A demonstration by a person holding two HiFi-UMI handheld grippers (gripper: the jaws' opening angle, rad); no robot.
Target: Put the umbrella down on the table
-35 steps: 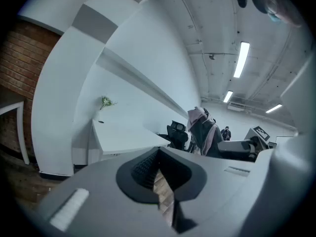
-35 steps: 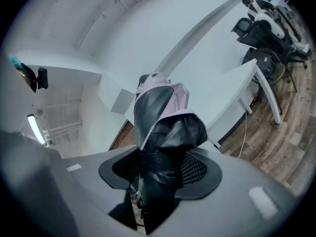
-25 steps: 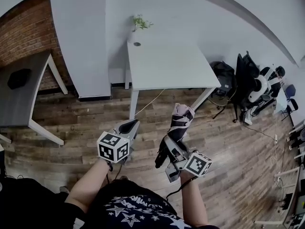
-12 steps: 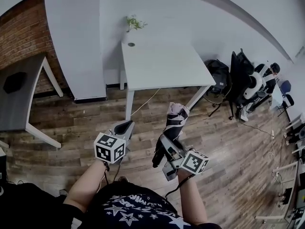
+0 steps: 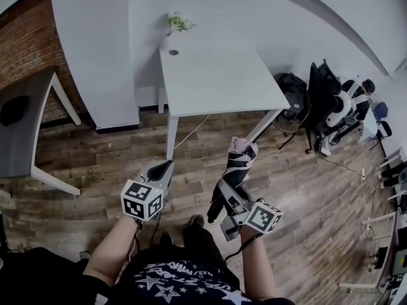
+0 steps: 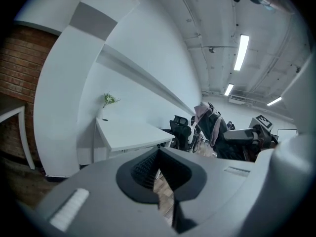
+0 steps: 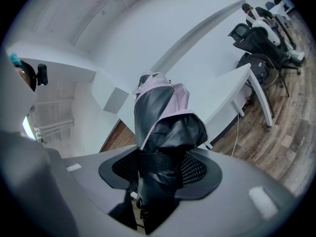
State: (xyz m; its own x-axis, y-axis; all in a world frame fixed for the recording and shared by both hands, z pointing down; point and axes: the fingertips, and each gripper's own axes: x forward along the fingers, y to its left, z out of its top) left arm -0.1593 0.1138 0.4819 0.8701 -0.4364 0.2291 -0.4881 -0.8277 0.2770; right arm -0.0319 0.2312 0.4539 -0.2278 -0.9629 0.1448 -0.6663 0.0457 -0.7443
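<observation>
The folded umbrella, black with pale pink panels, is up in the air over the wooden floor, on the near side of the white table and not touching it. The right gripper is clamped on its lower black part, with the ribbed pads pressing it from both sides. The pink-capped end sticks out beyond the jaws and slants up and away toward the table's near edge.

The left gripper is just to the left of the umbrella, apart from it, at about the same distance from the table. Its jaws are pressed together at the tips with nothing between them.

Between the umbrella and the table top there is only open floor. The table's slanted near-right leg stands just beyond the umbrella's tip, and a pale cable hangs from the table's near edge to the floor. The table top is bare except for a small dark round spot and a small potted plant at its far left corner.

To the right of the table are a dark backpack and office chairs. To the left are a wide white pillar, a brick wall and a grey table.
</observation>
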